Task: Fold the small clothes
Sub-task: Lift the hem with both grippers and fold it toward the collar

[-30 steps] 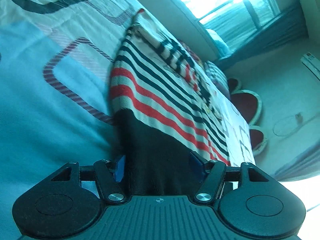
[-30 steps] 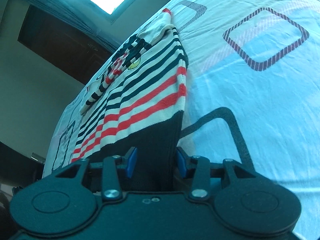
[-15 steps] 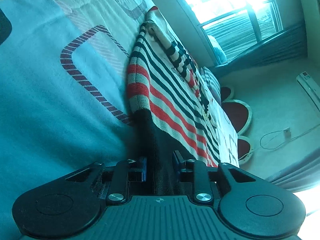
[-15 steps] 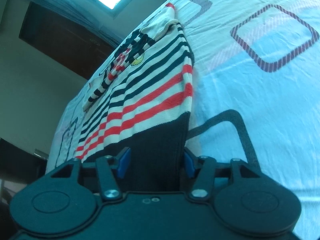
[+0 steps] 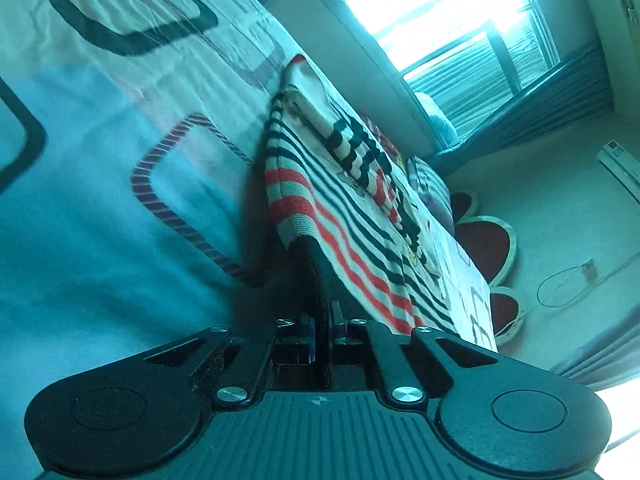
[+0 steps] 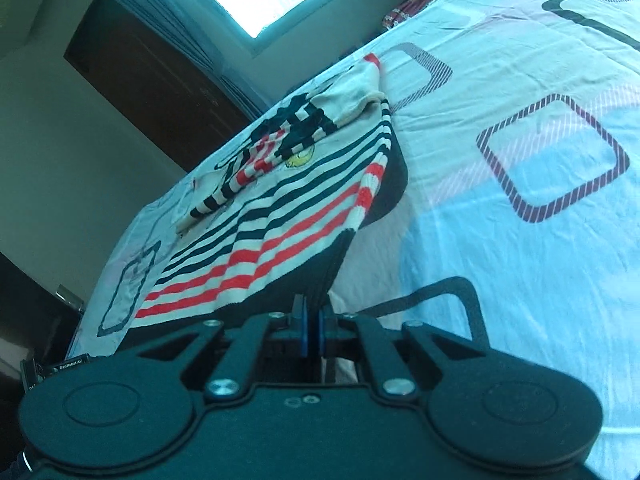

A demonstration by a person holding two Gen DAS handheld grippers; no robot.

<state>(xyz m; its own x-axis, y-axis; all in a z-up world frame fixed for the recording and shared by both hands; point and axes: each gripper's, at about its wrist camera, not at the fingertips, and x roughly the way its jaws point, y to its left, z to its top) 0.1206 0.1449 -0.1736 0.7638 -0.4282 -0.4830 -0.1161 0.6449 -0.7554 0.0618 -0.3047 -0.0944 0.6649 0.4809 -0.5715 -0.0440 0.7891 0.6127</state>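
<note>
A small striped sweater (image 5: 360,216), cream with red and dark stripes and a dark hem band, lies on the patterned bedsheet (image 5: 100,184); its sleeves are folded over the body. My left gripper (image 5: 322,332) is shut on the dark hem at one corner. In the right wrist view the same sweater (image 6: 280,216) shows, and my right gripper (image 6: 312,332) is shut on the dark hem at the other corner. Both hem corners are lifted a little off the bedsheet (image 6: 520,240).
The bed runs toward a bright window (image 5: 452,20) and a wall. Pillows or folded cloth (image 5: 432,188) lie at the bed's far end. A dark wooden door (image 6: 152,80) stands beyond the bed in the right wrist view.
Both grippers have closed on the sweater's dark hem, from wide open a second ago. The hem has risen off the sheet and both views have tilted up.
</note>
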